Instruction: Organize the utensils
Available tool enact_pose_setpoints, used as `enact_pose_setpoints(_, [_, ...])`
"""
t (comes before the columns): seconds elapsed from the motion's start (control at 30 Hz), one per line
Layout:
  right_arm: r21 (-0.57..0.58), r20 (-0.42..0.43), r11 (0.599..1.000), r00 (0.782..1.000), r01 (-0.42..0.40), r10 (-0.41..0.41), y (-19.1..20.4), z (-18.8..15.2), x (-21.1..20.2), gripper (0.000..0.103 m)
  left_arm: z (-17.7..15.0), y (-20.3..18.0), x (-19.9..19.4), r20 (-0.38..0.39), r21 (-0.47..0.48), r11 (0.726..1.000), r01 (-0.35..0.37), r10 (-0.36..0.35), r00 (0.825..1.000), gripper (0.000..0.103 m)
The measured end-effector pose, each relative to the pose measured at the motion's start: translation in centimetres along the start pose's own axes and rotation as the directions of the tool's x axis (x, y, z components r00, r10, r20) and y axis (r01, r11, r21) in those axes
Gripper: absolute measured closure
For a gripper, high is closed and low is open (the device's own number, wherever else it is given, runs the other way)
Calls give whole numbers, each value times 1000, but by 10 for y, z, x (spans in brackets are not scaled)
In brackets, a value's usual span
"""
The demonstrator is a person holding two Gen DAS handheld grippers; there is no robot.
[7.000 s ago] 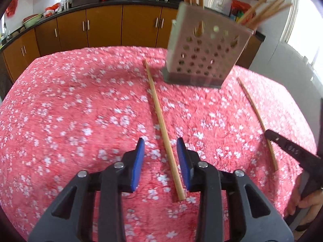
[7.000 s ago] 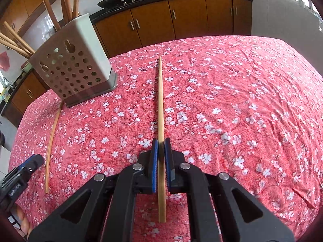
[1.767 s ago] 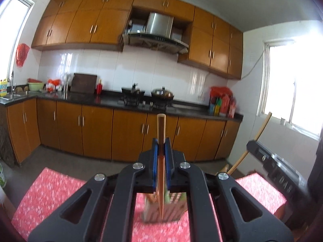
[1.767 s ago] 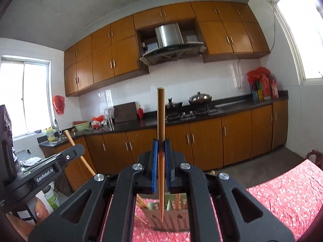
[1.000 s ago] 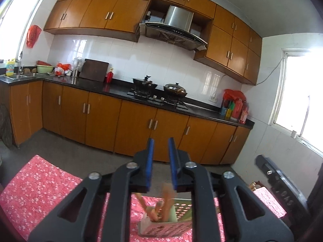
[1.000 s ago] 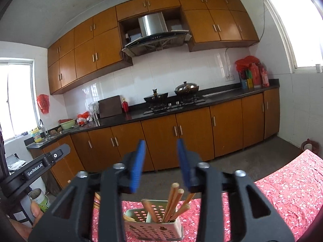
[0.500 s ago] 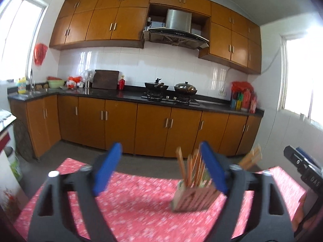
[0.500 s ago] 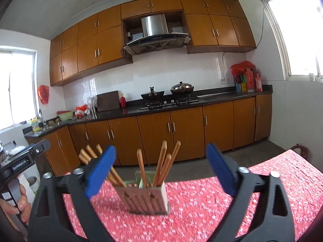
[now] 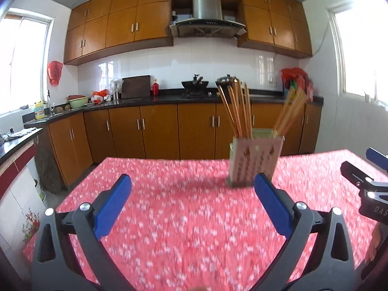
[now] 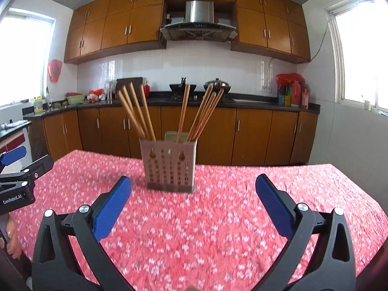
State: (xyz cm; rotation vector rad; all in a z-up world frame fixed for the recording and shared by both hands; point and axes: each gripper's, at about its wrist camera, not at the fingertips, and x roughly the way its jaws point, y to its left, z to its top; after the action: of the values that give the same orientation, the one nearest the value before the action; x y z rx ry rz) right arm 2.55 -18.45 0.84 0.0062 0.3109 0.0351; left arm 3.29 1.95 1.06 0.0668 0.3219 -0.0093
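Observation:
A perforated grey utensil holder (image 9: 254,160) (image 10: 169,167) stands upright on the red floral tablecloth (image 9: 169,218) (image 10: 218,230). Several wooden chopsticks (image 9: 236,111) (image 10: 184,111) lean out of its top. My left gripper (image 9: 192,179) hovers above the cloth, short of the holder and to its left; its jaws are still opening and nothing is between them. My right gripper (image 10: 193,180) faces the holder straight on from a little way back, wide open and empty. Each gripper shows at the edge of the other's view: the right gripper (image 9: 363,163), the left gripper (image 10: 26,161).
Brown kitchen cabinets (image 10: 254,135) and a dark counter with pans (image 10: 215,84) run behind the table. A sink counter (image 9: 21,133) stands at the far left. A person's hand (image 10: 9,240) holds the left gripper at the table's left edge.
Both grippers let go of their chopsticks into the holder, opened wide, and dropped back and down from above it, so the tablecloth now fills the foreground.

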Motion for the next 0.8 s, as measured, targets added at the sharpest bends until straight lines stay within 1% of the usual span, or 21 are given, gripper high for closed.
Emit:
enact_pose_setpoints(0.13, [-1,-52,1000,999,6,-6,1,-21,0,2,-17,-13,-3,-13,42,999,-4,4,1000,4])
enact_pose_setpoints(0.3, [17,-99,1000,995,-5,6,0,-34,2,2,-29,-16,1,-46,29,1000,1,1,999,4])
enact_pose_setpoints(0.8, [42,-98,999,995,2,2,-4,-37,0,2,-29,-12,4,-56,-4,1000,1,-2,998,4])
